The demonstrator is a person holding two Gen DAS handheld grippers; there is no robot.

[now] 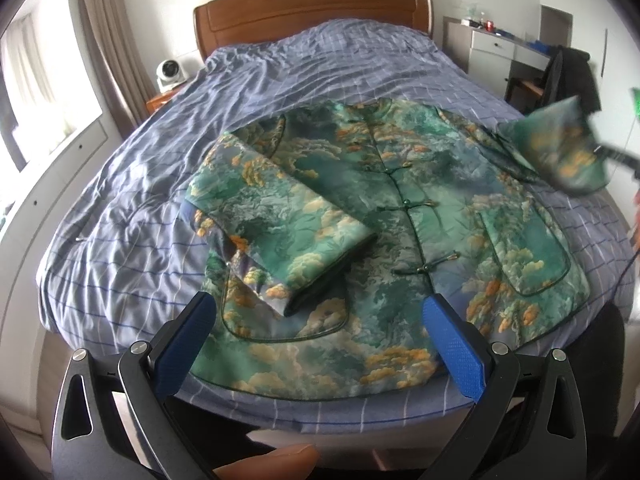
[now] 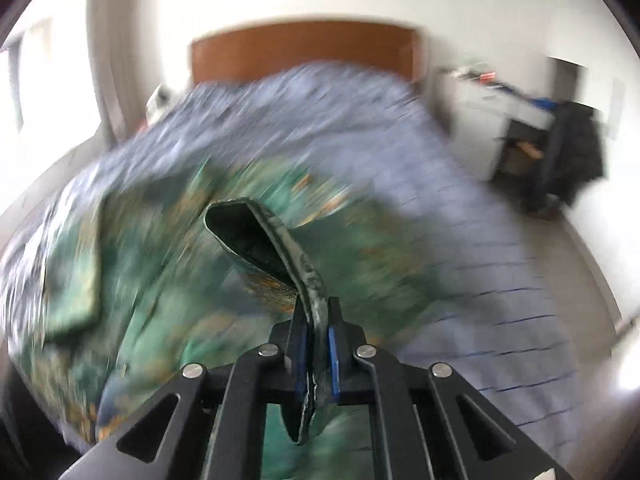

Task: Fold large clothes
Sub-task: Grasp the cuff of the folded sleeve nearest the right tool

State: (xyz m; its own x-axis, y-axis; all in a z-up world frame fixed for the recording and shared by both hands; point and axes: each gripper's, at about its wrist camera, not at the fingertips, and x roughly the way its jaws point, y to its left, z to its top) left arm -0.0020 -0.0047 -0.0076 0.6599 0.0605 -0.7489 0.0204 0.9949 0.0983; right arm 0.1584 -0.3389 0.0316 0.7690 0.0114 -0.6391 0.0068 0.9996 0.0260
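Bedroom, wooden-headboard bed (image 1: 312, 4) under a rumpled blue checked quilt (image 1: 132, 184). On it, front up: green-and-orange landscape-print quilted jacket (image 1: 404, 208), collar toward the headboard, hem nearest the camera, one sleeve (image 1: 280, 220) folded diagonally across the chest. Left gripper (image 1: 320, 320): blue pads wide apart, holding nothing, above the hem. Right gripper (image 2: 316, 356), sharp only in its own otherwise motion-blurred view: clamped on the other sleeve's cuff (image 2: 256, 236), raised.
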